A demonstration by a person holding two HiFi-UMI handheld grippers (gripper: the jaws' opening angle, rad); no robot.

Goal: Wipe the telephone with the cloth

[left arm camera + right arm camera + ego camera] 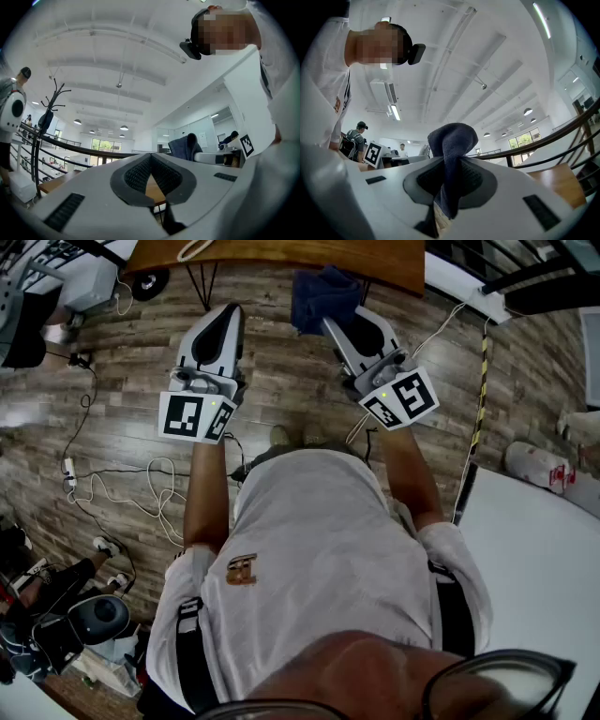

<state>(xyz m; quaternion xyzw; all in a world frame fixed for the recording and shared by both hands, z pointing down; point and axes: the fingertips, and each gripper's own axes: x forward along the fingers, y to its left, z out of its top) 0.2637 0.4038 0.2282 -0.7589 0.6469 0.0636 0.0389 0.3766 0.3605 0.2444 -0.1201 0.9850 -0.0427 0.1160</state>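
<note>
While no telephone shows, our right gripper [352,332] pinches the blue cloth [322,294] for wiping; our left gripper [221,326] sits closed, empty.

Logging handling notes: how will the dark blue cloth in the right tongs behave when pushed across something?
Probably floppy: the cloth bunches and folds over beyond the right tongs. Likely light, held by one pinch. Its nubbly weave should grip rather than slip.

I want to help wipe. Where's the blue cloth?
The cloth is pinched in the right tool, top middle of the head view, just under the wooden table edge.
</note>
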